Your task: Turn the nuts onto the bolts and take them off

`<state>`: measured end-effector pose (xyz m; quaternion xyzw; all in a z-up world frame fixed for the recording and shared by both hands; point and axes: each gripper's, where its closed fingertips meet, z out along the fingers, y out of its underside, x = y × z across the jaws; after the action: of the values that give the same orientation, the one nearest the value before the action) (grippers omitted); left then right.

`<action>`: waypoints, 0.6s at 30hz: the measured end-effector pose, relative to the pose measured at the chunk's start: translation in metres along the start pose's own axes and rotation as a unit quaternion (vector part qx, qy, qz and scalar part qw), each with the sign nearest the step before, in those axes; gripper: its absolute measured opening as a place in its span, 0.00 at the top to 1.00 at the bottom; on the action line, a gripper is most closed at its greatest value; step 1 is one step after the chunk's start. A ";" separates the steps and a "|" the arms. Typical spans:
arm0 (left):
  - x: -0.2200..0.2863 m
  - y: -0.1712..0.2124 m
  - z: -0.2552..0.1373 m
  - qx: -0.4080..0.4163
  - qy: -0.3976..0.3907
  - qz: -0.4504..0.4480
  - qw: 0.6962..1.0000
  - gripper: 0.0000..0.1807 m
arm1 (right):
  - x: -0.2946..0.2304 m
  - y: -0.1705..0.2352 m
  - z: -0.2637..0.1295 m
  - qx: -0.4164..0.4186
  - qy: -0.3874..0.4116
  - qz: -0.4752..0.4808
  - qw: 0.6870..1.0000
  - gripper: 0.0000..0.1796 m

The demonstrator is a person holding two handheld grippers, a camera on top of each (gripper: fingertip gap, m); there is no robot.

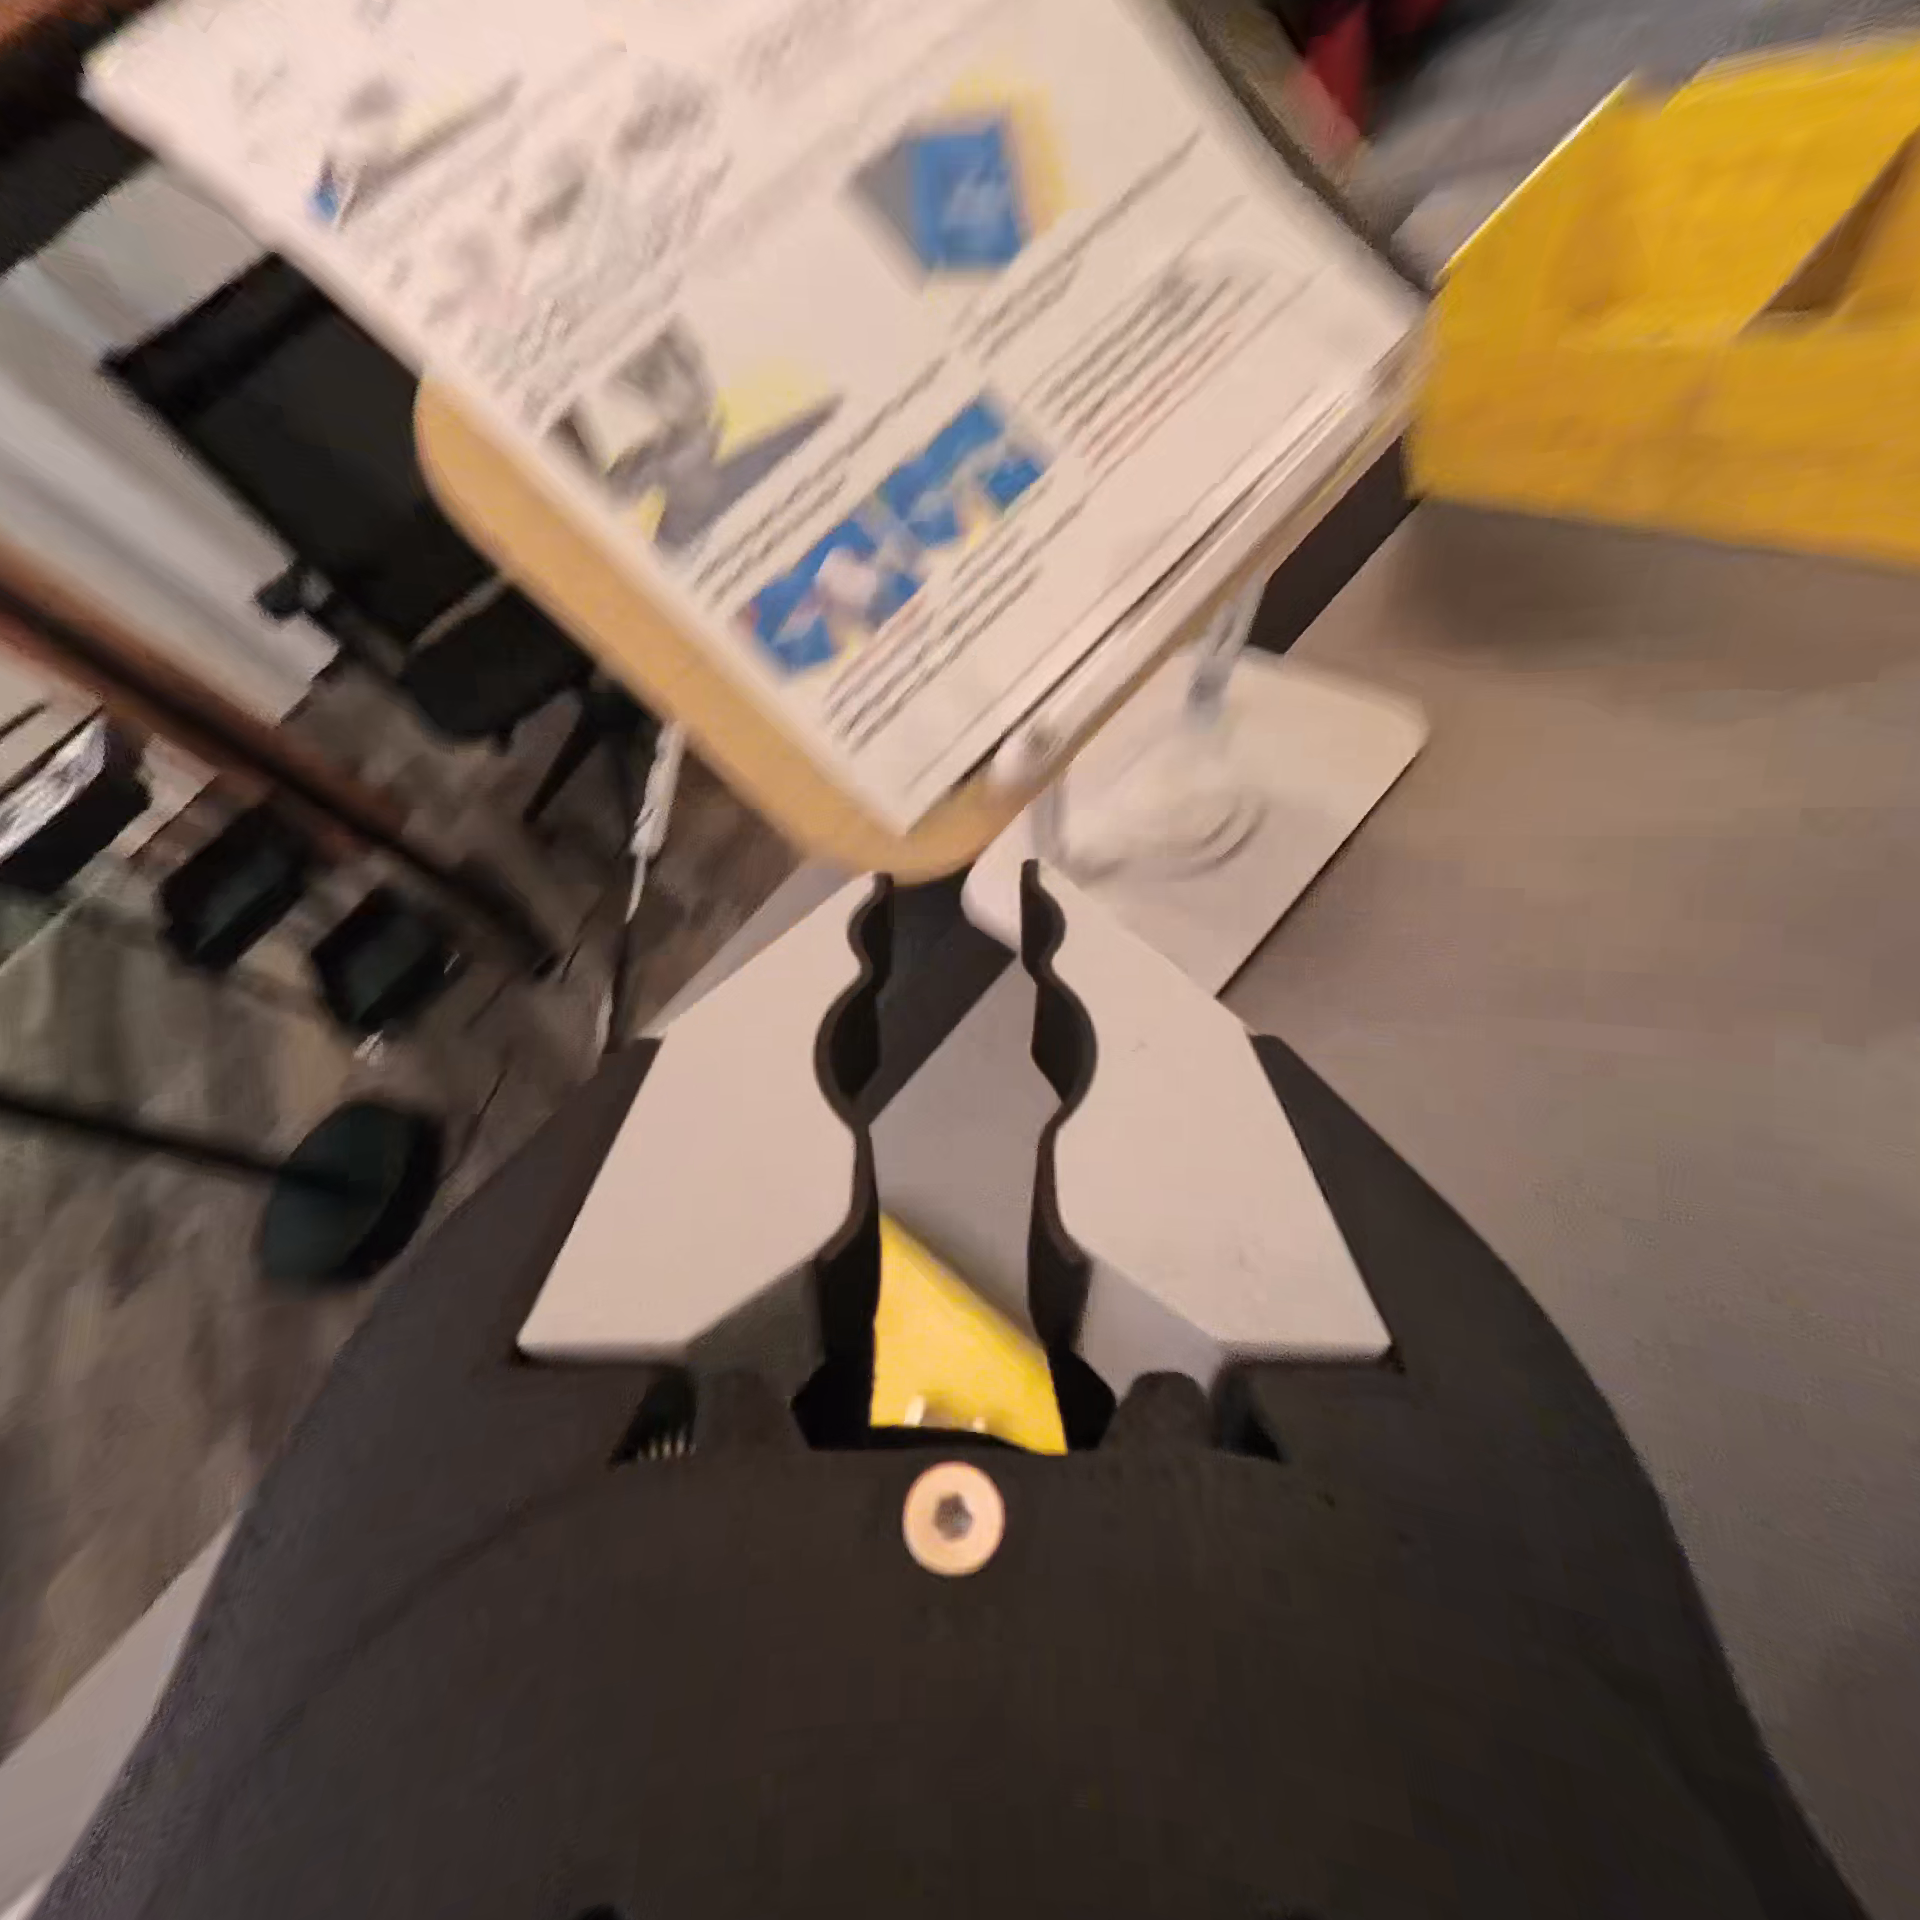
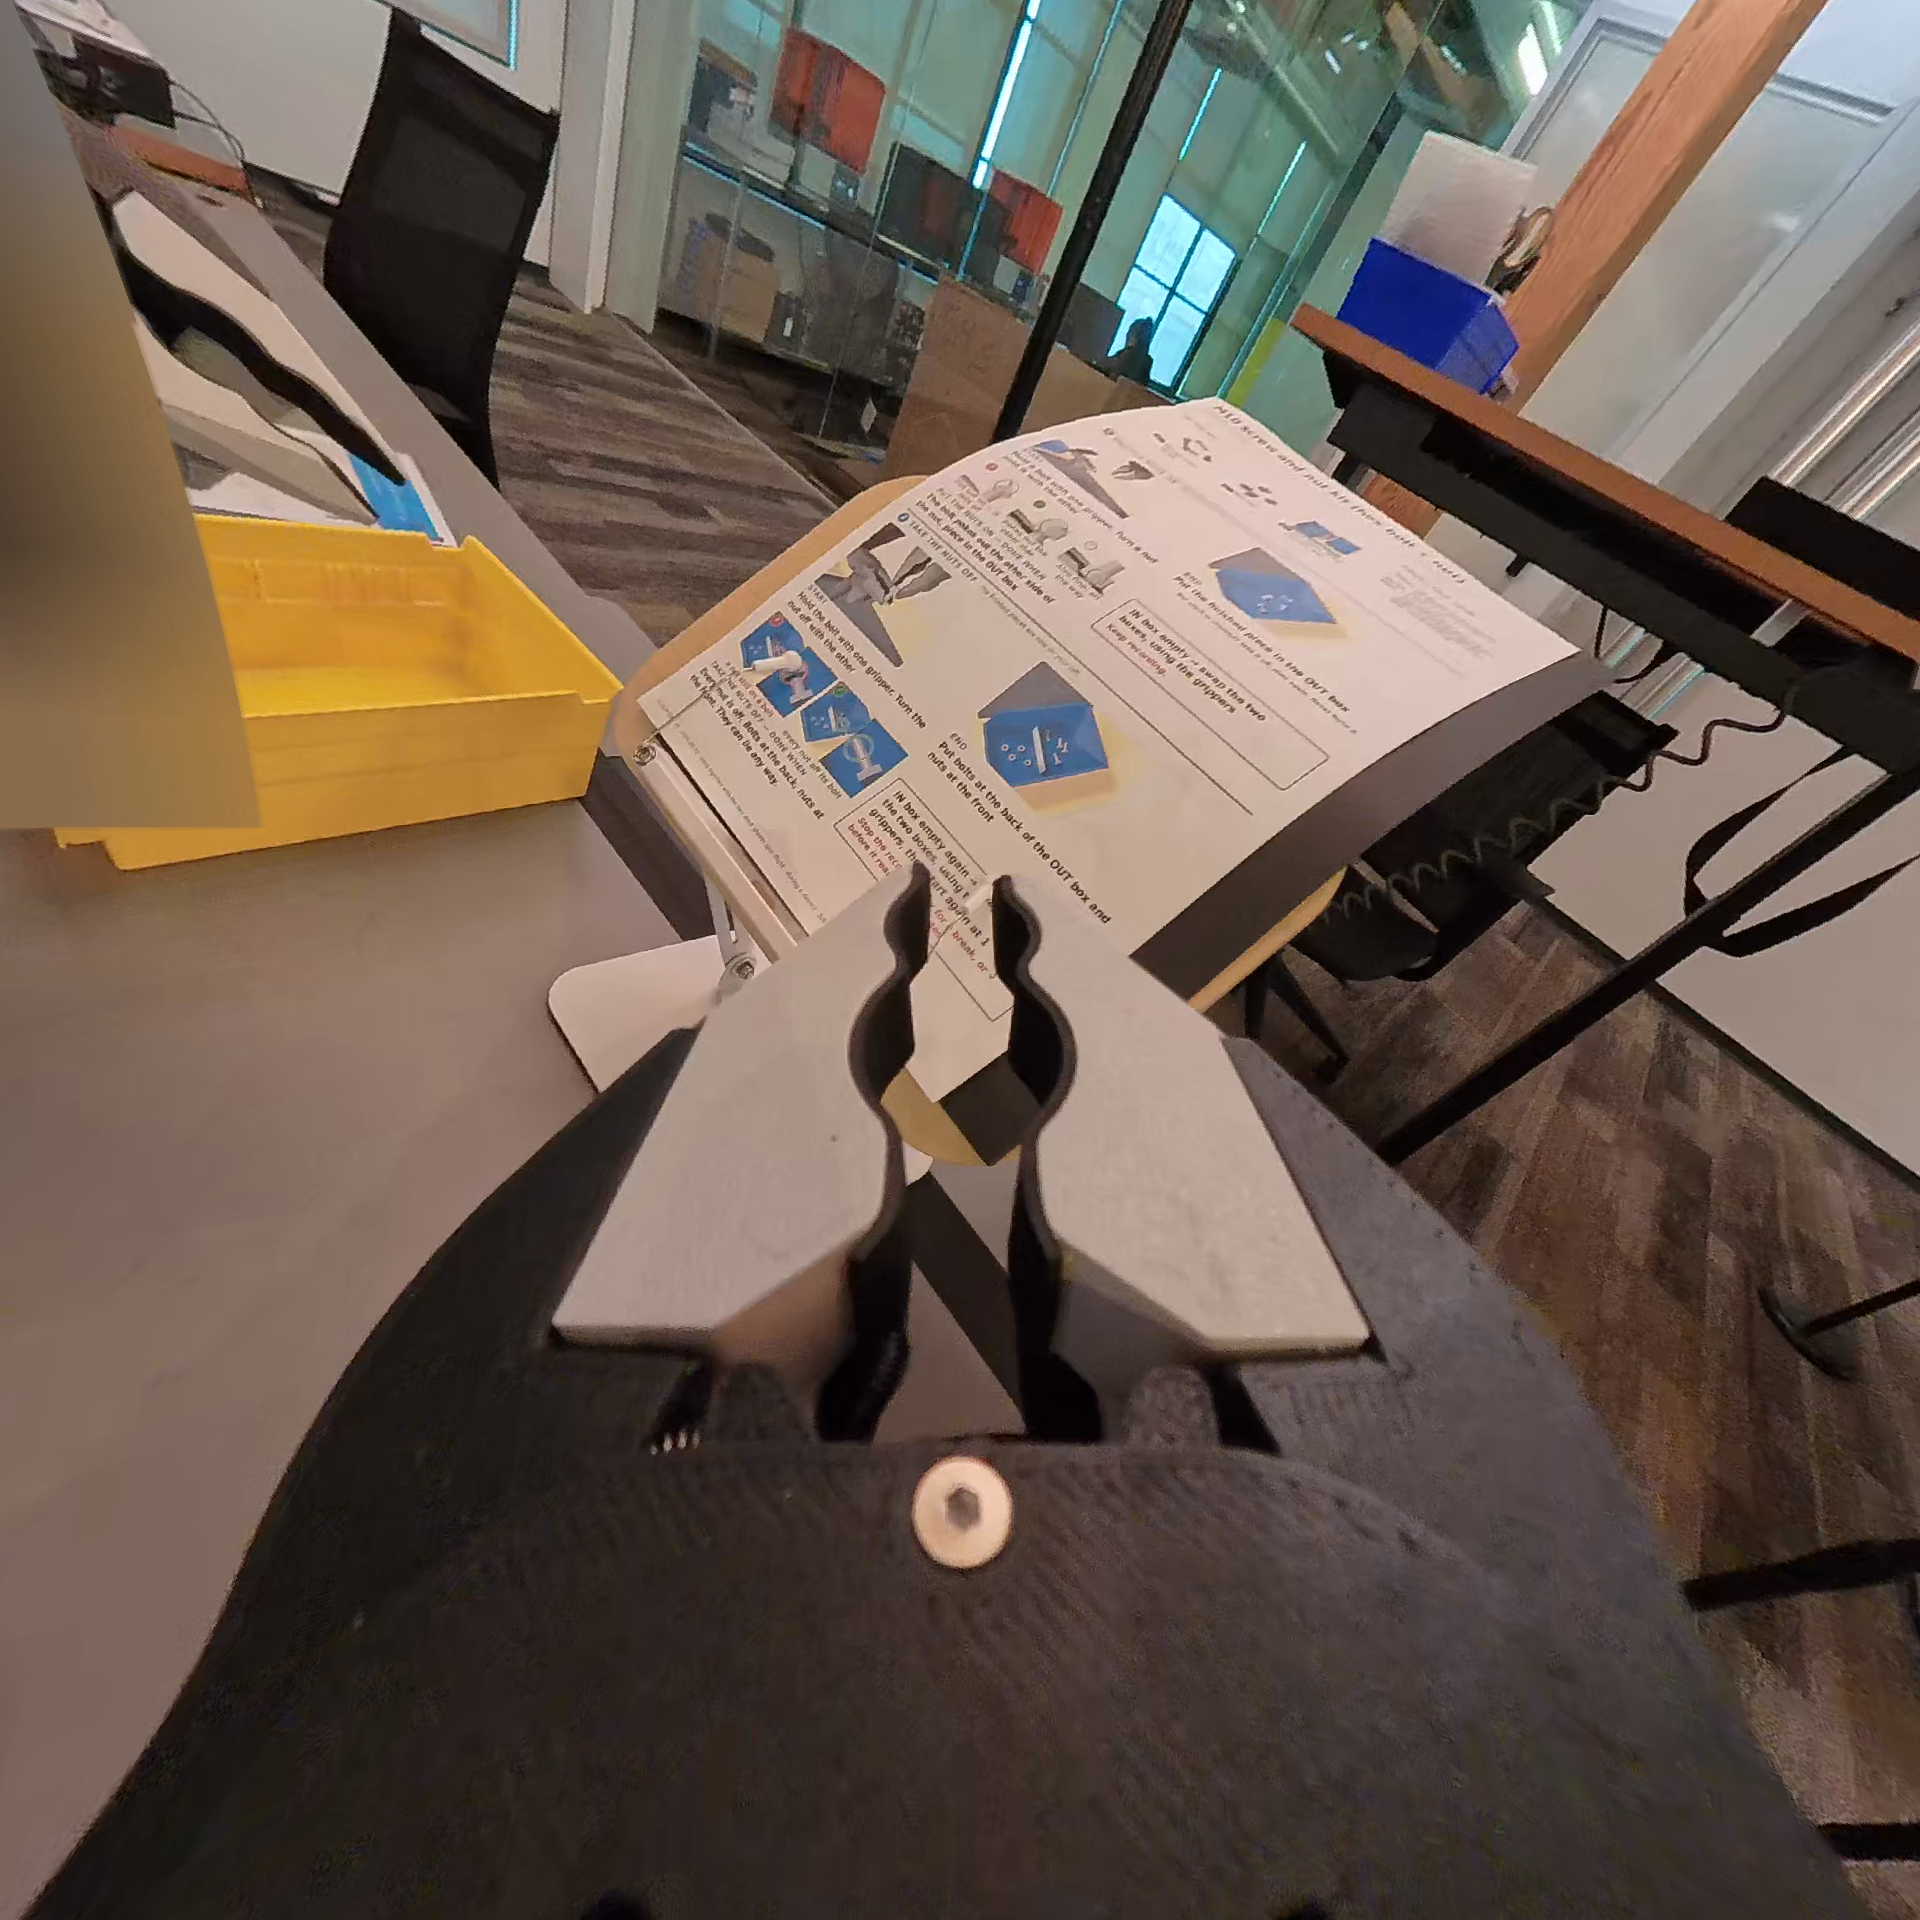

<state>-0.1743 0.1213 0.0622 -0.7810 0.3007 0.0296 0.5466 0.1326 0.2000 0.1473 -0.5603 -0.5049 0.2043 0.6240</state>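
Left hand-held gripper (image 1: 957,896): I am holding it over the grey worktop (image 1: 1621,1091), fingers parted by a narrow gap, gripping nothing; view blurred.

Right hand-held gripper (image 2: 958,902): I am holding it near the worktop's edge, fingers slightly parted, empty.

Printed white instruction sheet (image 2: 1101,665): leaning on a tilted pale wooden board with a white metal stand (image 2: 634,1003), at the worktop's edge.

Shallow yellow plastic tray (image 2: 416,686): sitting on the worktop beside the stand.

Nuts and bolts: I cannot see any in either view; I cannot tell where they are lying.
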 end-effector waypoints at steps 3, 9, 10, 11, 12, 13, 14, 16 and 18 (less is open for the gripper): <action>-0.031 0.070 -0.011 -0.108 -0.039 -0.016 0.993 0.87 | -0.004 0.003 0.004 -0.008 -0.011 -0.004 1.000 0.94; -0.029 0.186 -0.006 -0.258 -0.010 -0.154 0.954 0.86 | -0.010 0.008 0.013 -0.018 -0.023 -0.004 1.000 0.94; -0.026 0.200 -0.004 -0.277 -0.006 -0.174 0.945 0.85 | -0.011 0.010 0.015 -0.021 -0.025 -0.005 0.999 0.94; -0.020 0.209 0.002 -0.282 0.006 -0.202 0.938 0.84 | -0.012 0.011 0.017 -0.025 -0.027 -0.006 0.999 0.94; -0.014 0.217 0.008 -0.284 0.019 -0.232 0.930 0.83 | -0.014 0.012 0.019 -0.027 -0.029 -0.008 0.999 0.94; -0.011 0.226 0.013 -0.294 0.024 -0.253 0.921 0.82 | -0.015 0.012 0.020 -0.029 -0.031 -0.010 0.999 0.94; -0.012 0.236 0.017 -0.304 0.018 -0.263 0.915 0.81 | -0.016 0.013 0.021 -0.031 -0.033 -0.012 0.999 0.94; -0.009 0.251 0.023 -0.323 0.018 -0.286 0.902 0.81 | -0.017 0.014 0.023 -0.034 -0.034 -0.015 0.999 0.94; -0.011 0.266 0.025 -0.351 0.004 -0.288 0.891 0.81 | -0.017 0.015 0.023 -0.036 -0.033 -0.017 0.999 0.94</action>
<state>-0.3094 0.0885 -0.1657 -0.9744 0.0342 -0.0285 0.2203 0.1109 0.2017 0.1241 -0.5670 -0.5418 0.1935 0.5895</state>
